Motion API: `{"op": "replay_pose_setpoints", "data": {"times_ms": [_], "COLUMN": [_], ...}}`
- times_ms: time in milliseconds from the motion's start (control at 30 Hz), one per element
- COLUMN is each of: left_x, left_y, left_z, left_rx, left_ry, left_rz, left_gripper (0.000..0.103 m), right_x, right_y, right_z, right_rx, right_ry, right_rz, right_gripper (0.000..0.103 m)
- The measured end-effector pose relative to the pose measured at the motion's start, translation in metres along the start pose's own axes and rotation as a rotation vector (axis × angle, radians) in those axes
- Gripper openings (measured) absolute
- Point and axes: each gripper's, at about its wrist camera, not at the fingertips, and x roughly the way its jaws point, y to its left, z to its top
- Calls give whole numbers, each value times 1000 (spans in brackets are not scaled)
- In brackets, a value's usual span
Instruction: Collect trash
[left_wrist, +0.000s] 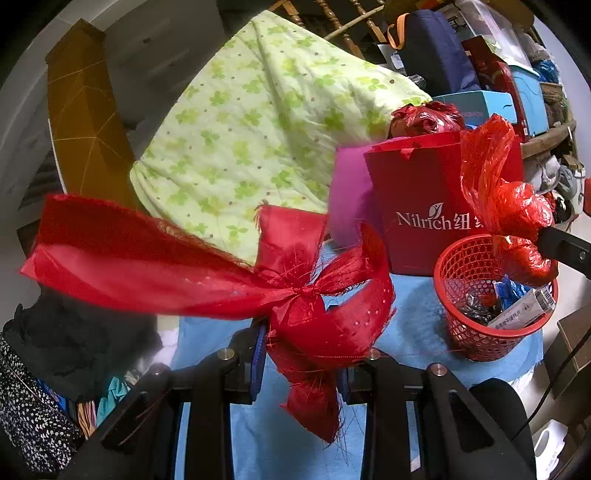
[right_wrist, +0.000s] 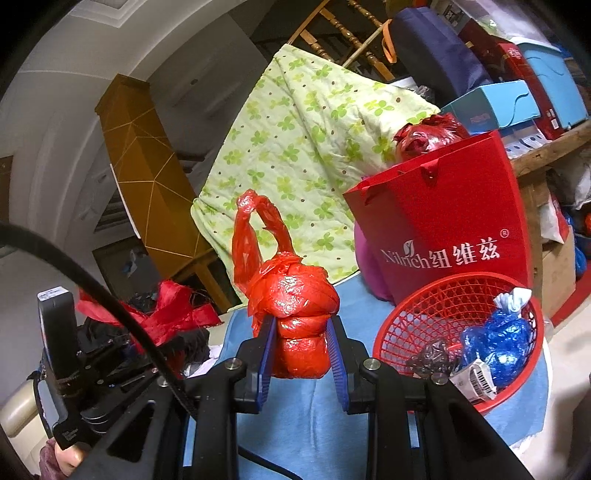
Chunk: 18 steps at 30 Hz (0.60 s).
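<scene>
- A cluttered room; a blue cloth (right_wrist: 314, 413) covers the work surface, a green-patterned quilt (left_wrist: 258, 122) behind.
- The red mesh basket (right_wrist: 413, 314) on it holds a blue bag (right_wrist: 506, 343), dark wrappers and a labelled packet.
- A red paper bag (right_wrist: 454, 229) stands behind the basket.
- The left gripper (left_wrist: 301, 363) is nearly closed, pinching a red ribbon bow (left_wrist: 295, 280).
- The right gripper (right_wrist: 301, 354) clamps a knotted red plastic bag (right_wrist: 299, 317), just beside the basket.
- Only the right view shows a white-tied top on the blue bag.

Both handheld units share one build: the left gripper (left_wrist: 301, 363) and right gripper (right_wrist: 301, 354) have matte black angular frames, round silver screw heads on the arms, and ribbed blue pads (right_wrist: 266, 354). A black cable (right_wrist: 92, 280) arcs beside the right gripper's frame.
</scene>
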Motion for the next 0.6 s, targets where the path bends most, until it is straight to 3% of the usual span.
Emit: {"op": "replay_pose_setpoints", "data": {"times_ms": [600], "left_x": [-1], "left_y": [-23], "left_z": [9], "left_rx": [51], "left_ry": [-5], "left_rz": [-22], "left_gripper": [33], "right_x": [-18], "right_y": [-14], "right_z": [1], "right_rx": [35], "right_ry": [-27], "right_rz": [-14], "right_gripper": [30]}}
